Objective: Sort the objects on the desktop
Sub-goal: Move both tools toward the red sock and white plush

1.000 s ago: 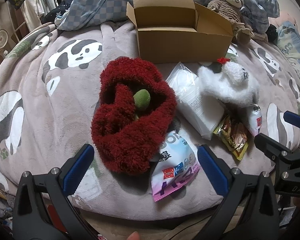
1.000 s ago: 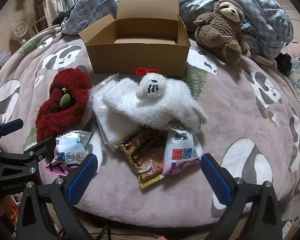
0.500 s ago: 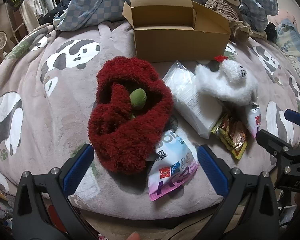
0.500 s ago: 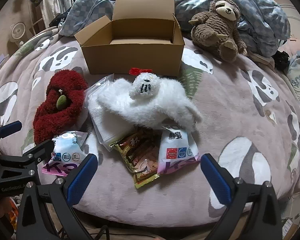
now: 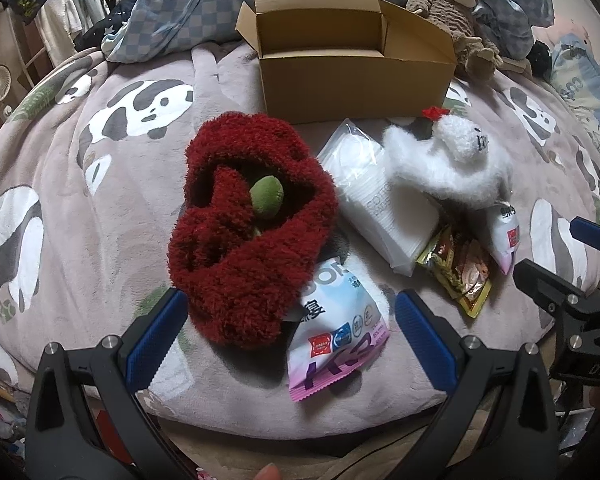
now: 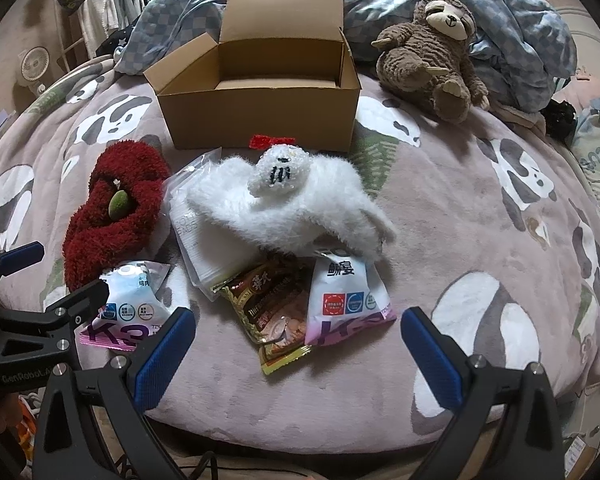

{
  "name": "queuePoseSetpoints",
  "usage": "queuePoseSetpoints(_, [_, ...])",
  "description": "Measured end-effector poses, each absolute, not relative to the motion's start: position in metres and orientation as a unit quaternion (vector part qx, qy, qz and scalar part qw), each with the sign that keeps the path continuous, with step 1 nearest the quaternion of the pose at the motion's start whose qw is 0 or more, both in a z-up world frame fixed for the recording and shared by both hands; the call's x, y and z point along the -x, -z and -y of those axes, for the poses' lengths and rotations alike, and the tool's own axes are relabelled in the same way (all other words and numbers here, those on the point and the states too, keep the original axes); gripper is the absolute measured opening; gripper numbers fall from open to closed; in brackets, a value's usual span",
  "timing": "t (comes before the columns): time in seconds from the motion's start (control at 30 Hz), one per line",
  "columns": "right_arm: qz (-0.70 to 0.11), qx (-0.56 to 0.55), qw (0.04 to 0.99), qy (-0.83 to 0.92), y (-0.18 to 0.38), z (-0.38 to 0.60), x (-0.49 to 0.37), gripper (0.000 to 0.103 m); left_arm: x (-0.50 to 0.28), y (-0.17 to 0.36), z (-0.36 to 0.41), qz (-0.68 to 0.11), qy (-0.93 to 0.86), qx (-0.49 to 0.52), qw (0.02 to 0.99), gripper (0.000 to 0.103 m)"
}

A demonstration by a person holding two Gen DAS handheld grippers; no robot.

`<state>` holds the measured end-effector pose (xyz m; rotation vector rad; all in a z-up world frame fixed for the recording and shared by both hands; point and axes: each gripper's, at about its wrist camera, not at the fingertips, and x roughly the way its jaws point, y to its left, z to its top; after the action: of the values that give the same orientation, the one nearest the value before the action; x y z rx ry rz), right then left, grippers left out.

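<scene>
An open cardboard box (image 5: 352, 76) (image 6: 260, 120) stands at the back of the panda blanket. In front lie a red fuzzy item (image 5: 248, 232) (image 6: 112, 216) with a green piece inside, a clear bag of cotton pads (image 5: 380, 208) (image 6: 196, 224), a white fluffy toy (image 5: 448, 164) (image 6: 300, 208), a gold snack packet (image 5: 460, 272) (image 6: 276, 312) and two white-and-pink snack bags (image 5: 336, 332) (image 6: 344, 300). My left gripper (image 5: 292, 340) is open, hovering at the near edge by the red item. My right gripper (image 6: 296, 356) is open, near the packets.
A brown sloth plush (image 6: 432, 56) sits right of the box against a blue checked duvet (image 6: 172, 28). Clothes (image 6: 96, 16) and a small fan (image 6: 32, 68) stand at the far left. The bed's near edge runs just under both grippers.
Both grippers have drifted slightly left and closer to the bed; the objects have not moved. Both stay open.
</scene>
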<state>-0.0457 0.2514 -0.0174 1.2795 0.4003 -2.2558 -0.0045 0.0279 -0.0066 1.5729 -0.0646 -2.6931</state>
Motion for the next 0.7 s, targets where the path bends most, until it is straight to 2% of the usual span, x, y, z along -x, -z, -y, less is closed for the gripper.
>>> queuePoseSetpoints(0.7, [-0.164,-0.459,0.27,0.831,0.028,-0.257,0.054,0.103,0.018,0.022,-0.016,0.006,0.859,-0.511,0.038,0.103])
